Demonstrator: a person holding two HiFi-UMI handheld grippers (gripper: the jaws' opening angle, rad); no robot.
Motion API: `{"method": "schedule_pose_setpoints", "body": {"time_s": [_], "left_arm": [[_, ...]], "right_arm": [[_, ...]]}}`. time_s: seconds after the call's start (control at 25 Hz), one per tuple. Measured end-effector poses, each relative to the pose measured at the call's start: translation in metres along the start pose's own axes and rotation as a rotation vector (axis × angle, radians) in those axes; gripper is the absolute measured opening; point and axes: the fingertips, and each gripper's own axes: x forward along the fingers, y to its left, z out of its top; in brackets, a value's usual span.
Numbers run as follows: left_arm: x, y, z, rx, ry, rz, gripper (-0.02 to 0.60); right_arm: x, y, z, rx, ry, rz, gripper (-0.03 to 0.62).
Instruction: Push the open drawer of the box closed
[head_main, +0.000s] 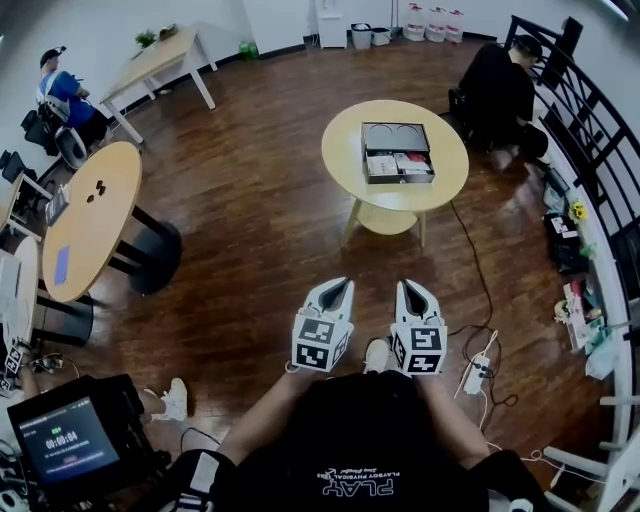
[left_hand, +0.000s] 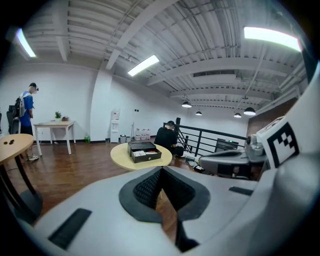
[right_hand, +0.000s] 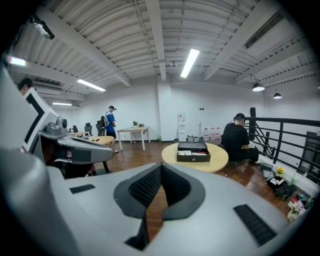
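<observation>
- The left tongs (head_main: 338, 288) and right tongs (head_main: 410, 288) are held side by side close to the person's body. Each pair is closed at the tips with nothing between.
- The box (head_main: 397, 138) sits on the round bench (head_main: 340, 150), well apart from both tongs, on the far side of bare floor.
- Its open drawer (head_main: 399, 167) sticks out on the near side, front panel facing the person, so its travel axis runs near to far.
- The right tongs line up almost straight with the drawer, while the left sit slightly off to the left; I judge the right marginally better placed for a push away.
</observation>
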Motion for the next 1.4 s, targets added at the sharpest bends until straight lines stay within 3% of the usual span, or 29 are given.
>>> {"method": "schedule_pose_setpoints", "body": {"time_s": [0.72, 1.4], "left_arm": [[0.086, -0.03, 0.029, 0.006, 0.018, 0.015, -0.003], [0.124, -0.039, 0.037, -0.007, 0.032, 0.059, -0.003]], "right_arm": [[0.047, -0.076, 0.006, 0.03, 0.004, 0.054, 0.005], [0.066, -0.108, 0.012, 0.022, 0.022, 0.093, 0.005]]}}
